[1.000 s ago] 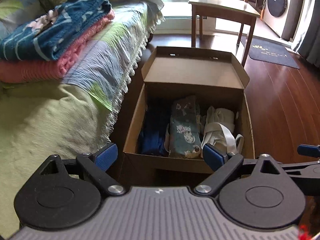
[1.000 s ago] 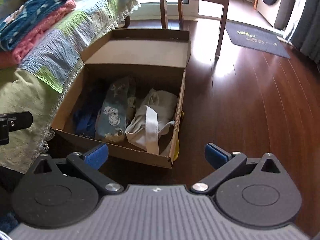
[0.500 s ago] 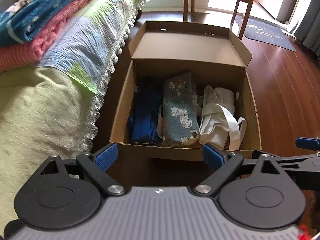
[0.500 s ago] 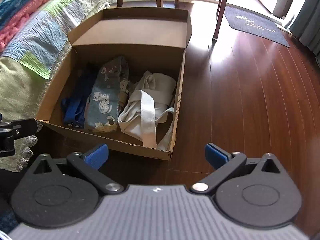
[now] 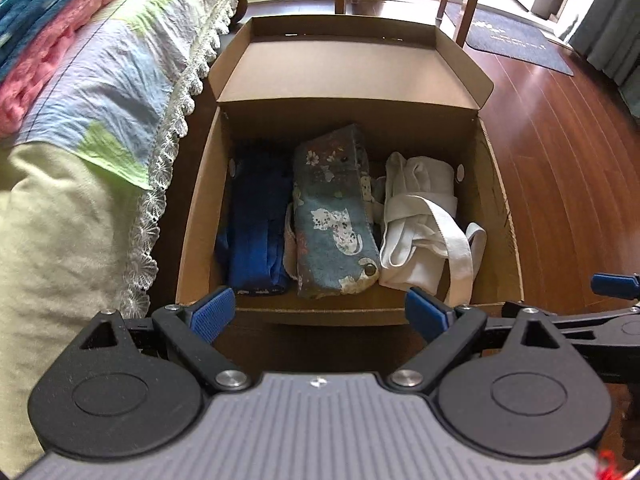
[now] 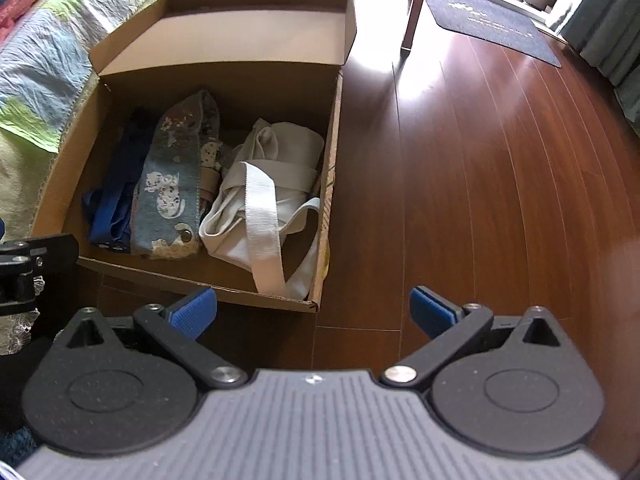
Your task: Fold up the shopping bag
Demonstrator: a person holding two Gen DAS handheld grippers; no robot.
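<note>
We look down along two hand-held claws at an open cardboard box [image 5: 200, 216] on a wood floor [image 6: 500, 184]. At far left a bed [image 5: 60, 208] under a patchwork cover runs beside the box's left wall.

Inside the box three cloth bags lie side by side, each rolled or folded into a long bundle, long axes running from the near wall to the far wall. By the left wall lies a blue bag [image 5: 256, 224]. In the middle lies a cat-print bag [image 5: 334, 220], touching the blue one. By the right wall lies a white bag [image 5: 416, 216], the loosest bundle, with a strap [image 6: 262, 216] trailing toward the near right corner. We cannot tell which bag the task means, or whether these are folded and stored or waiting to be taken out and folded.

The left claw [image 5: 318, 312] hovers above the near wall, blue pads wide apart, holding nothing. All three bags lie straight ahead of it and below, the cat-print bag most nearly centred.

The right claw [image 6: 314, 310] hovers over the near right corner of the box, pads also wide apart and empty. The bags lie ahead and to its left. The white bag is nearest it, its strap end just beyond the left pad [image 6: 196, 310].
</note>
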